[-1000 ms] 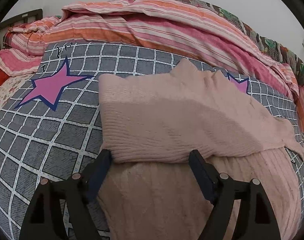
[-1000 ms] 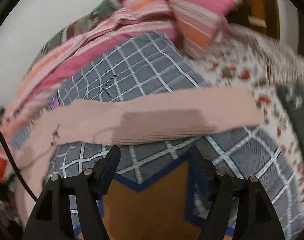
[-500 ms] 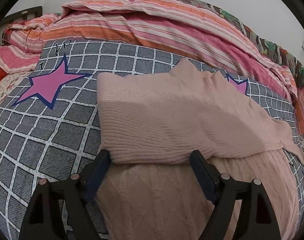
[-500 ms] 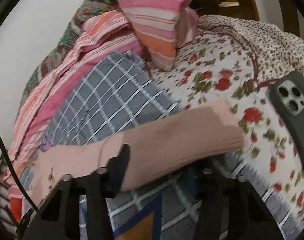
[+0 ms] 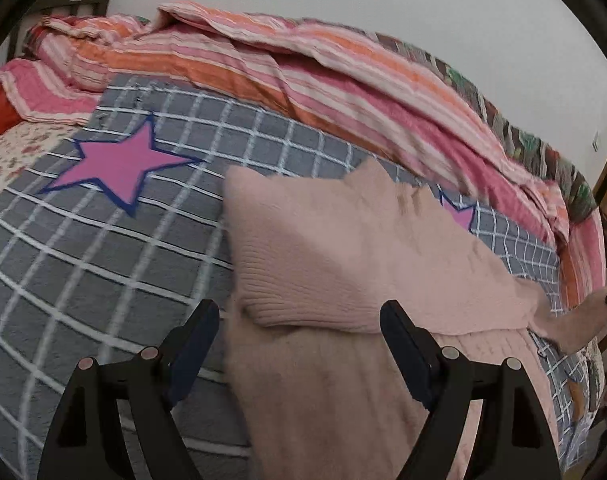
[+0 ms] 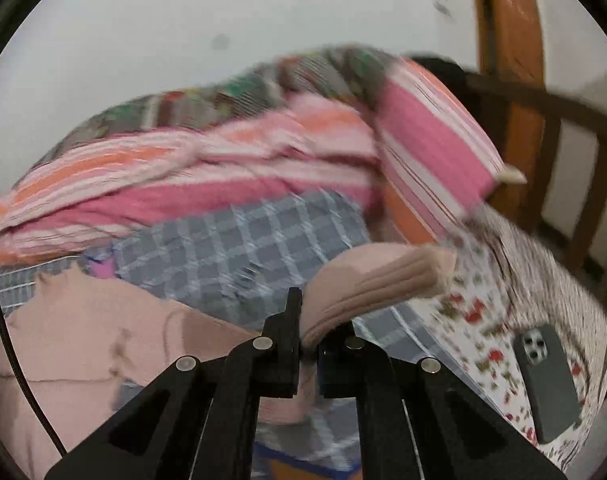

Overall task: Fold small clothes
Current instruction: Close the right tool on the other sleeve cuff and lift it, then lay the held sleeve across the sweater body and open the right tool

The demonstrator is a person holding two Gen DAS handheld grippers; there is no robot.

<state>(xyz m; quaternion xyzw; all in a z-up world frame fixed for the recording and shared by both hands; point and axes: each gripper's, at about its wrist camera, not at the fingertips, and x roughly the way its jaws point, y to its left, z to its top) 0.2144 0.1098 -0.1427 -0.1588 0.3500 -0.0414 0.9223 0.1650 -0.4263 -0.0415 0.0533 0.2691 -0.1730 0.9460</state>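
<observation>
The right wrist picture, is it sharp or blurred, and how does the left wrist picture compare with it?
Right wrist view: the striped pink and orange quilt and the grey checked blanket are smeared by motion blur, while the right gripper stays crisp. Left wrist view: mostly sharp, with slight smear along the quilt's far right; the fisheye bends the grid lines, and the open left gripper casts soft shadow on the pink knitted sweater.

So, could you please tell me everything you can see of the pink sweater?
The pink sweater is a soft ribbed knit lying on the grey checked blanket. One sleeve is folded across the body, its cuff end nearest the open left tool, which touches nothing. The other sleeve is lifted off the bed, pinched in the shut right tool, its cuff sticking out beyond the tool.
</observation>
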